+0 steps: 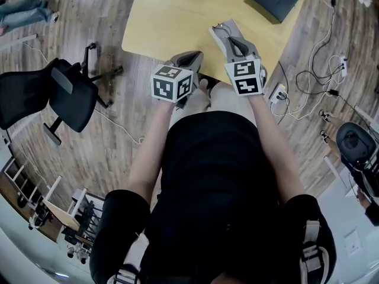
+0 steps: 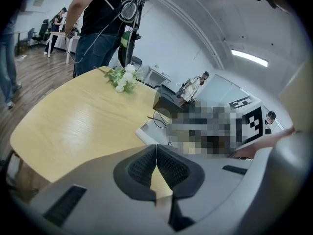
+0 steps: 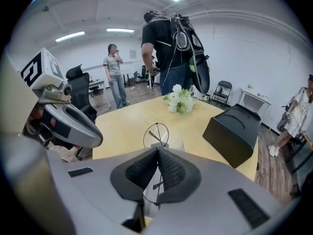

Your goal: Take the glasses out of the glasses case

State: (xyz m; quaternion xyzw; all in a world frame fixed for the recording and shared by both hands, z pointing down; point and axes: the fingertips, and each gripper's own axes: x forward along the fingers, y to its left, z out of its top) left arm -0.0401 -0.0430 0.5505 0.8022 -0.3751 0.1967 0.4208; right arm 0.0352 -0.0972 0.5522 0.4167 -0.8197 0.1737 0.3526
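Observation:
My right gripper (image 3: 157,150) is shut on thin black wire-rimmed glasses (image 3: 154,134). One round lens stands up above the pads and the rest of the frame hangs below them. The glasses are held a little above the yellow table (image 3: 127,126). Just behind them a pale flat thing, likely the glasses case (image 3: 177,142), lies on the table; it also shows in the left gripper view as a white case (image 2: 146,131). My left gripper (image 2: 156,147) is shut and holds nothing, hovering over the table's near edge, left of the right gripper (image 1: 218,29).
A black box (image 3: 234,129) stands on the table to the right, with a white flower bunch (image 3: 180,101) at the far side. People stand beyond the table. A black office chair (image 1: 56,96) and floor cables (image 1: 314,81) flank the table.

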